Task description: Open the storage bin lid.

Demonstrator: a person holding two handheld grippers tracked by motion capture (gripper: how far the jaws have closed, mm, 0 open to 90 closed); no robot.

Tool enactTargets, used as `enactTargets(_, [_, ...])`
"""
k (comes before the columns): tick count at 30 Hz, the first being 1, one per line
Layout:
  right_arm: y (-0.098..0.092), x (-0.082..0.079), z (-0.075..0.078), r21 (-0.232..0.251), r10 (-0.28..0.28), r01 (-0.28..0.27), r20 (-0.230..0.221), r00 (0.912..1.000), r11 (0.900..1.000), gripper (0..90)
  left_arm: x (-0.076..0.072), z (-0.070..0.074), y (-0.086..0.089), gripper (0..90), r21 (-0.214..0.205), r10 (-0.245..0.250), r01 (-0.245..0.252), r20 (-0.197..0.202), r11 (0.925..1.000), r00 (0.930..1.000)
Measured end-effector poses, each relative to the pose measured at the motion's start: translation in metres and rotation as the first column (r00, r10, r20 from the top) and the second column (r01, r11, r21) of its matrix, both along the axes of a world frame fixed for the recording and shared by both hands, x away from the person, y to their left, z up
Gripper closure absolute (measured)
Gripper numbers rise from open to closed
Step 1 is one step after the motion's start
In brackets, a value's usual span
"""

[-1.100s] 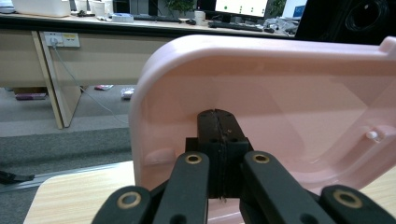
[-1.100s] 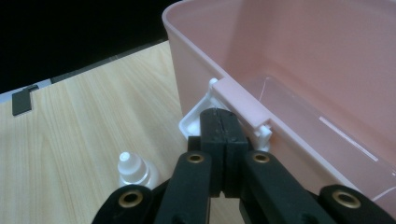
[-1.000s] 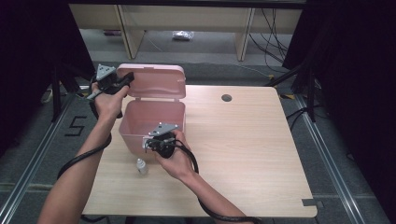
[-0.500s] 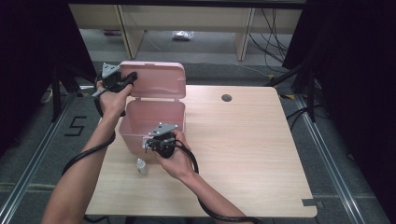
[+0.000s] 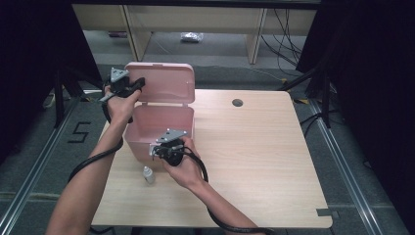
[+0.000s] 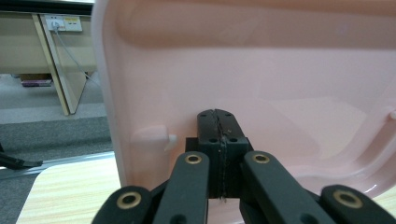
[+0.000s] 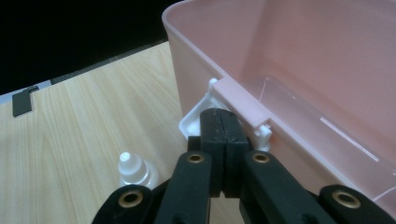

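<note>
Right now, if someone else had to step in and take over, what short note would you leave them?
Left gripper: fingers shut, pressed against the inside of the raised pink plastic lid.
Right gripper: fingers shut at the white front latch of the pink plastic box.
Small clear dropper bottle: on the wooden table, beside the box.
Done: box open.
Left: probably put the bottle inside, close the lid.

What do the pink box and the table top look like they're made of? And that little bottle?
Pink box: looks like moulded plastic, smooth with a soft sheen; thin walls, rounded corners, a moulded latch. Table: pale wood-grain surface, matt, probably laminate rather than solid wood. Little bottle: seemingly clear or whitish plastic with a white nozzle tip; glass cannot be ruled out.
</note>
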State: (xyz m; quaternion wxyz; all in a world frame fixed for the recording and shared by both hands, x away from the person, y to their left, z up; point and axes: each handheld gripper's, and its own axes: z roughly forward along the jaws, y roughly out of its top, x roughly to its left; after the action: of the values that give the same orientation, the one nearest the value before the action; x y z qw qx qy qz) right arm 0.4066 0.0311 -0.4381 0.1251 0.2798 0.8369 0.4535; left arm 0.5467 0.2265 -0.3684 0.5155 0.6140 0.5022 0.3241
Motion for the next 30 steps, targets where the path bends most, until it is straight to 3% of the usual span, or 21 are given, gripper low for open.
enactTargets(4, [-0.0007,0.0023,0.0,-0.011,0.014,-0.013,0.035,0.9993,0.9999,90.0,0.002,-0.0023,-0.0005,89.8,0.003,0.004,-0.004,-0.007,1.0,1.0])
enactTargets(7, [0.0004,-0.0002,-0.0001,0.002,0.0,0.0,-0.001,1.0,1.0,90.0,0.0032,-0.0036,-0.0004,89.8,0.007,0.007,-0.007,-0.011,1.0,0.9999])
enactTargets(15, [-0.0007,0.0022,0.0001,-0.012,0.013,-0.013,0.034,0.9993,0.9998,90.0,0.0034,-0.0039,-0.0019,89.7,0.012,0.003,-0.003,-0.012,0.9999,0.9999])
enactTargets(16, [-0.0007,0.0021,0.0,-0.012,0.013,-0.012,0.034,0.9993,0.9999,90.0,0.0037,-0.0044,-0.0026,89.7,0.013,0.004,-0.004,-0.013,0.9999,0.9999])
enactTargets(17, [-0.0005,0.0003,0.0007,-0.008,0.008,-0.008,-0.003,1.0,0.9999,90.0,0.004,-0.0049,-0.0031,89.7,0.016,0.003,-0.003,-0.014,0.9999,0.9999])
enactTargets(18, [-0.0003,-0.0005,0.0007,-0.006,0.002,-0.002,-0.009,1.0,1.0,90.0,0.0042,-0.0054,-0.0034,89.8,0.014,0.003,-0.002,-0.016,0.9999,0.9999])
enactTargets(30, [-0.0009,0.0003,0.0009,-0.01,0.008,-0.008,-0.001,1.0,0.9999,90.0,0.008,-0.0072,-0.0039,89.7,0.023,0.009,-0.008,-0.03,0.9997,0.9995])
